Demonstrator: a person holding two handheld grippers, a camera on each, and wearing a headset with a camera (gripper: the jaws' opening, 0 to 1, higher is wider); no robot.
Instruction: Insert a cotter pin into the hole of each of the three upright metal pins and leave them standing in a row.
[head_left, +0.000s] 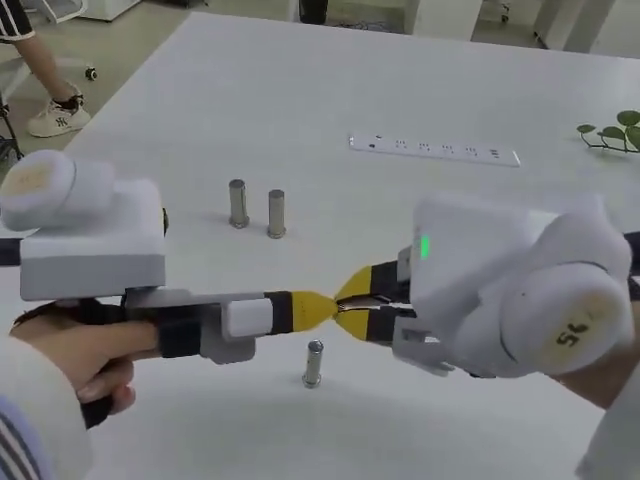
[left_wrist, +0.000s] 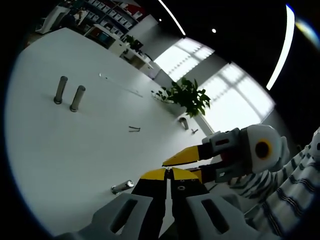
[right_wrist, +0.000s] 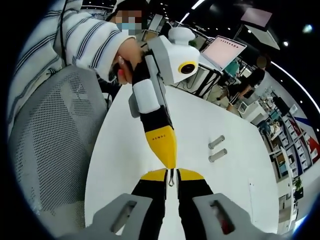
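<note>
R tongs (right_wrist: 171, 175) narrow, pinching a cotter pin (right_wrist: 171, 180) btwn the yellow tips. L tongs (head_left: 322, 310) pressed together and tip-to-tip w/ the R ones. The L tip meets the cotter's end; can't tell if it grips it. Both sets are held off the bench (head_left: 450, 90), on the person's side.

Just below the meeting pt in head view the front metal pin (head_left: 313, 363) stands alone, w/ bare surface all round it. Further back and to the left, the back-left pin (head_left: 238, 203) and back-right pin (head_left: 276, 213) stand upright side by side, close but not touching, well apart from the front one.

Wide bare stretch behind them up to a power strip (head_left: 435, 150) lying near the far side. A plant sprig (head_left: 612, 132) sits at the right edge. In left gripper view a small loose piece (left_wrist: 134, 129) lies flat beyond the pins. A mesh chair back (right_wrist: 50, 150) stands at the bench's near edge in right gripper view.
</note>
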